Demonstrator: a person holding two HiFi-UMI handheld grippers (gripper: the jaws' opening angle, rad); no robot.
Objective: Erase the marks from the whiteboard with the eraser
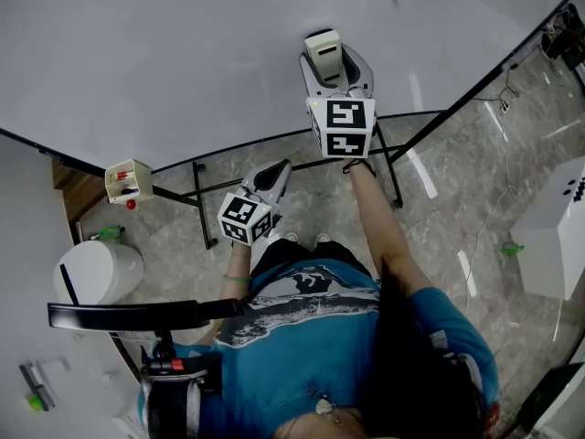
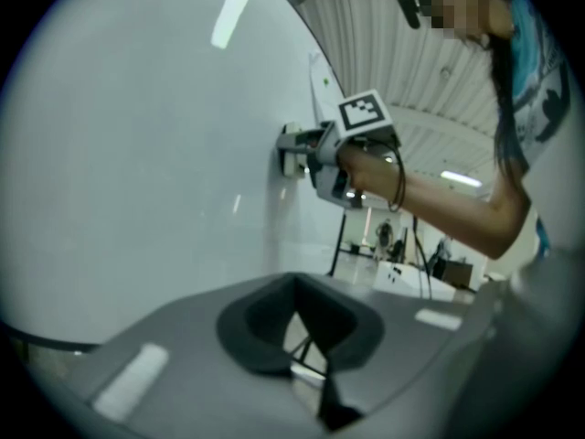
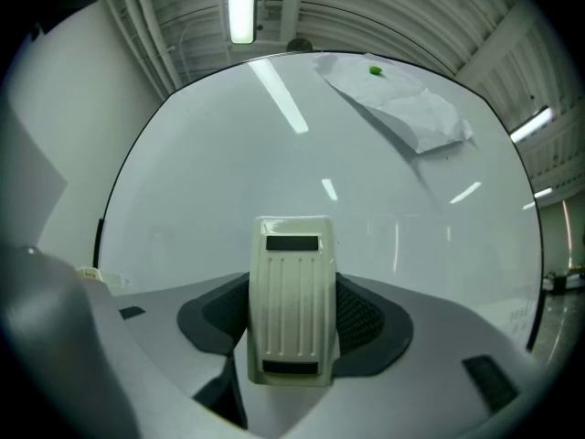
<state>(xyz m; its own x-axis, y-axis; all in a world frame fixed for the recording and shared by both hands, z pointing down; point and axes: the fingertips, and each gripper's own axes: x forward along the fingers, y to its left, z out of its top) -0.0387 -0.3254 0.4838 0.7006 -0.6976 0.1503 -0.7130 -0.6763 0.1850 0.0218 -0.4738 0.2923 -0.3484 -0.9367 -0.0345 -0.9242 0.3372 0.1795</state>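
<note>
Right fingers (image 3: 367,316) clamp the eraser (image 3: 291,300), pressed to the whiteboard (image 3: 274,154) near its lower edge. Left fingers (image 2: 251,329) are closed, empty, off the board. We see no marks. Risk: an uneven push twists the eraser in the grip, or it runs off the edge.

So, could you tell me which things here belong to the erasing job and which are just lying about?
Job: whiteboard, eraser, right gripper clamped on it.
Lying about: pen holder on the board's frame, white round container, paper sheet on the board, white box on the floor; left gripper, shut, away from the board.
</note>
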